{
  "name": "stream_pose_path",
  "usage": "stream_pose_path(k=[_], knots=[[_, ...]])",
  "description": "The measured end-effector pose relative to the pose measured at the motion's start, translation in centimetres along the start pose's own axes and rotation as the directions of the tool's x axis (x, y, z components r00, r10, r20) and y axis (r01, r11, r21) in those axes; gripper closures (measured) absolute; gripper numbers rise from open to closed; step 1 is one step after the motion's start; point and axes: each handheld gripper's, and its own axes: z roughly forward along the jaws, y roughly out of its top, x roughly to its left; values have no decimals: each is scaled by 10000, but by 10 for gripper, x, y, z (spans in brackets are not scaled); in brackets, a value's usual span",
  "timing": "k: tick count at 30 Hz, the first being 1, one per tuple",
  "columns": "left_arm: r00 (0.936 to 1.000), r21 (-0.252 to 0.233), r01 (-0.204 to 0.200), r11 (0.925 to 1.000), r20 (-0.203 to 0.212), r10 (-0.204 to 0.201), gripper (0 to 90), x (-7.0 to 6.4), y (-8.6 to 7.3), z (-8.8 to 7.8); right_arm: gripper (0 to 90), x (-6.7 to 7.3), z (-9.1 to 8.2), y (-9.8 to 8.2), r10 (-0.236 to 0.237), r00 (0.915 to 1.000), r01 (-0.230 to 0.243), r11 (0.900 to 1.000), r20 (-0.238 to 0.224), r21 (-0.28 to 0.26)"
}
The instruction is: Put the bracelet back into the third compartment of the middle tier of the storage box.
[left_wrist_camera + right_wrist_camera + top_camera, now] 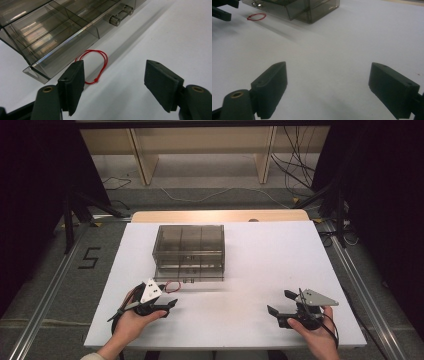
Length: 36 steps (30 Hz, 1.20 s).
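A red string loop (96, 65) lies flat on the bench (280, 270), just before the smoky drawer box (189, 251) near the front-left. The left hand-held gripper (159, 305), jaws spread and empty, sits nearest, loop just ahead. The right hand-held gripper (282, 304), also spread, is well apart.

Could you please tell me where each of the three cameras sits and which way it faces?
High view: above the person's side, facing forward and down on the white table; forearms, hands, left tongs and right tongs.
Left gripper view: on the left tongs, facing the smoky plastic drawer box; its open jaws.
Right gripper view: on the right tongs, facing across the table; its open jaws.
Shared: all show the box and the red band.
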Motion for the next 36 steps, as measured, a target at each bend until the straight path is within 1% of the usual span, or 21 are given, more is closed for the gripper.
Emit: stream_pose_path(k=[1,2,8,10,14,15,18,22,24,26,27,28,29,32,36], knots=[[10000,59,1,10000,-22,-1,342,1,1,2,164,0,0,0,-20,10000,20,10000,-18,6],[10000,117,16,9999,-15,-16,369,2,2,5,164,0,0,0,-16,10000,16,10000,-23,9],[10000,344,45,9994,69,-47,433,2,4,13,165,0,0,0,-11,10000,11,10000,-33,1],[9999,459,119,9989,90,-123,451,4,6,18,165,0,0,0,-13,10000,13,10000,-19,6],[9995,513,250,9984,180,-260,493,5,8,24,164,0,0,0,7,10000,-7,10000,2,5],[9990,657,412,9970,148,-422,510,7,8,27,165,0,0,0,9,10000,-9,10000,2,5],[9983,837,553,9949,161,-569,537,8,8,32,164,0,0,0,-14,10000,14,10000,-9,10],[9965,997,762,9921,267,-792,576,11,8,36,164,0,0,0,26,10000,-26,10000,-15,0],[9943,1019,949,9903,387,-992,586,13,8,37,165,0,0,0,14,10000,-14,10000,3,-4],[9935,1061,1001,9893,431,-1051,601,14,9,37,165,0,0,0,22,10000,-22,10000,-2,1],[9908,1141,1178,9865,527,-1245,613,14,9,37,165,0,0,0,21,10000,-21,10000,-5,-1],[9908,1141,1178,9865,527,-1245,617,14,9,37,165,0,0,0,22,10000,-22,10000,-6,-2],[9873,1208,1404,9827,579,-1481,622,16,9,37,165,0,0,0,21,10000,-21,10000,-7,-1],[9845,1355,1579,9781,552,-1666,652,18,11,38,165,0,0,0,34,10000,-34,10000,-27,-5],[9834,1519,1665,9743,474,-1754,713,20,13,39,164,0,0,0,17,10000,-17,10000,-21,-4]])
